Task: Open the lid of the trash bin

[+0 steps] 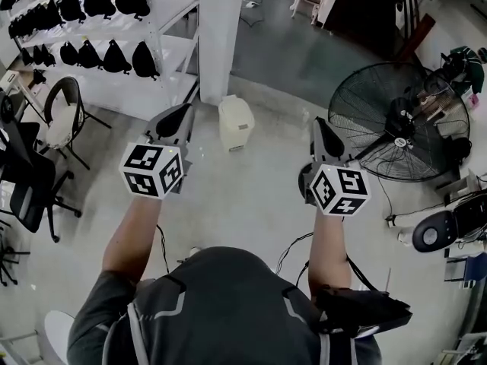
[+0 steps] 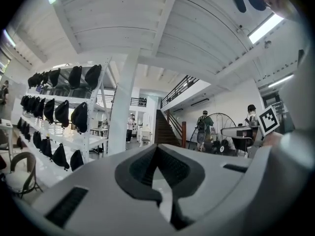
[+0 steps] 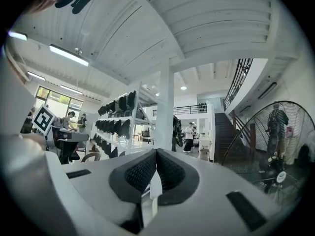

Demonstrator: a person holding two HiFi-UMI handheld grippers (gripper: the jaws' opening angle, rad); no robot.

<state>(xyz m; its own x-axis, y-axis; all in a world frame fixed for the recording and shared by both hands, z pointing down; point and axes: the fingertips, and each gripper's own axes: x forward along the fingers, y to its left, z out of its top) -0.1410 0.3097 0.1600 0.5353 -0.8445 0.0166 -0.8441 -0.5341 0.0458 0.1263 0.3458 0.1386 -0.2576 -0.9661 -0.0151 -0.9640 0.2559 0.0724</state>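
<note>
Left claw point(image 1: 183, 112) sits mid-left in the head view, raised over the floor, marker cube point(image 1: 152, 170) facing the camera. Its own view has the 2 dark pads point(image 2: 142, 168) closed tip to tip, nothing between them. Right claw point(image 1: 318, 125) hangs mid-right, level with its partner, with its cube point(image 1: 340, 190) just below. Its view gives the same picture: pads point(image 3: 140, 173) meeting at the tips, empty.

The bin point(image 1: 235, 124) stands on the floor at upper centre, between the 2 claws and beyond them, apart from both. Its lid point(image 1: 234, 109) looks shut. It sits just beside the foot of the white pillar point(image 1: 221, 29). A big fan point(image 1: 396, 120) fills the upper right, a shelf point(image 1: 106, 59) of black bags the upper left, and a chair point(image 1: 65, 116) stands at the left.
</note>
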